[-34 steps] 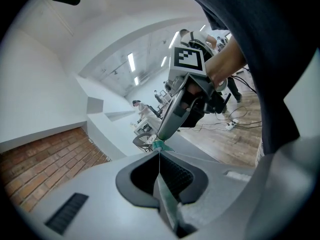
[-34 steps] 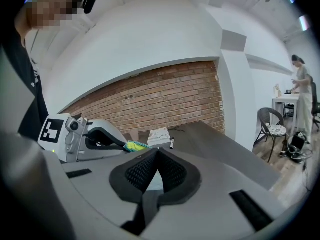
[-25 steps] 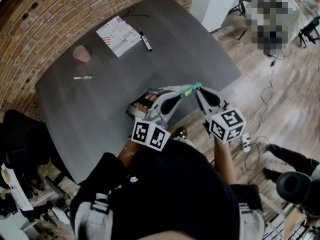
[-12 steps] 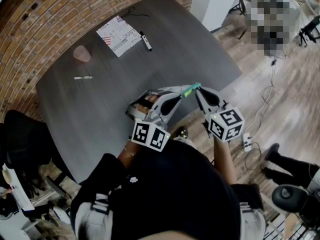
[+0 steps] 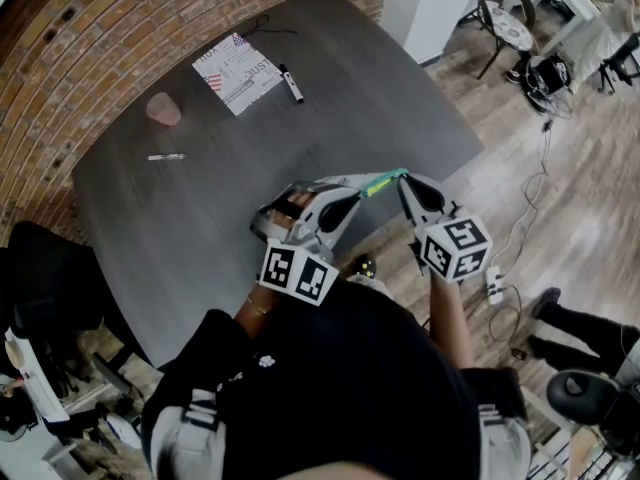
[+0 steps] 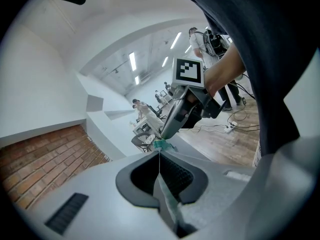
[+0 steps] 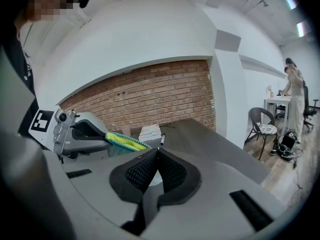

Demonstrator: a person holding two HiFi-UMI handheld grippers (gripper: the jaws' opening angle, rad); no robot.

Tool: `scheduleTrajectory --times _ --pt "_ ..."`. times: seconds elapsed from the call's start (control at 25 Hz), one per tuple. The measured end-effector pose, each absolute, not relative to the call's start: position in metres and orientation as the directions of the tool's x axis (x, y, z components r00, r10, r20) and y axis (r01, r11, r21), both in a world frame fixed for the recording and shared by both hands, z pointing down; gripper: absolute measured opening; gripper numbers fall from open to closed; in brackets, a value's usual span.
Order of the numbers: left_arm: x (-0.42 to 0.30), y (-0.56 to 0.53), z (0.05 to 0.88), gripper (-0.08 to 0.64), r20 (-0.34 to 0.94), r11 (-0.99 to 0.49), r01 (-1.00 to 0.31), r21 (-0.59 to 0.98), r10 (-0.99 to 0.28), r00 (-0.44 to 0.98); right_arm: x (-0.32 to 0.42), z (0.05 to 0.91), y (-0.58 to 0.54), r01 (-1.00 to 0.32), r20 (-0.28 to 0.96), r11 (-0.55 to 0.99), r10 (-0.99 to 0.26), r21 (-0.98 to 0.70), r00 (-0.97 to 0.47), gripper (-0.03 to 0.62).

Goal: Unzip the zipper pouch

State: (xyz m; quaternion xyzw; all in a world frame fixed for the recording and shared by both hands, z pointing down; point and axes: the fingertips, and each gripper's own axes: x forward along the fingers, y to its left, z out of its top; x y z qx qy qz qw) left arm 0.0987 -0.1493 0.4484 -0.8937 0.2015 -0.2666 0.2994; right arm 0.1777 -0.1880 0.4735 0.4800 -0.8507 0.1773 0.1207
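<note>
– Under the head camera, what takes up the most room?
– Dark grey, round-cornered table [image 5: 200, 218], with a red brick wall [image 5: 70, 48] along its far side and pale wooden flooring [image 5: 560, 188] to the right. At the near edge stands a person in a black top [image 5: 350, 388].
– And the 2 grippers?
– Both are up over that near edge, tips angled towards each other. The left gripper [image 6: 159, 153] has its jaws pressed together on the slim teal-and-yellow fabric zipper pouch [image 5: 380, 181]. A thin edge of teal cloth runs down the seam between its pads. The right gripper [image 7: 156, 151] is closed too, no gap at its tips, pinching the pouch's other end.
– So where is the pouch?
– It hangs in the air, clear of the tabletop, stretched as a narrow strip between the 2 sets of jaws. The right gripper view shows its yellow-green side sticking out of the left gripper.
– Is the zipper open?
– I cannot tell, since the strip is too thin and small. Nor can I tell whether the right jaws hold the pull tab or just cloth.
– Anything smaller?
– Well apart, near the table's far corner, a white printed paper sheet [image 5: 237, 72] with a flag design lies flat. A black marker pen [image 5: 292, 83] lies just beside its right edge. Farther left are a blurry pinkish round object [image 5: 163, 108] and, nearer, 1 thin white pen [image 5: 166, 155].
</note>
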Motion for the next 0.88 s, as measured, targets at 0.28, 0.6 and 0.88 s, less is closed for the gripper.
scheduleTrajectory --times 0.28,0.6,0.88 --pt "0.099 -0.15 0.447 0.005 0.354 -0.738 -0.2 -0.645 -0.52 0.777 0.183 0.473 -0.191 -0.868 0.378 0.464 -0.782 -0.18 -0.496 0.0" --pt "0.102 -0.147 0.448 0.005 0.359 -0.741 -0.192 -0.643 -0.513 0.779 0.191 0.479 -0.192 -0.877 0.383 0.443 -0.79 -0.183 -0.479 0.0" --pt "0.104 -0.148 0.449 0.005 0.356 -0.75 -0.198 -0.632 -0.507 0.785 0.204 0.486 -0.192 -0.895 0.399 0.406 -0.801 -0.183 -0.445 0.0"
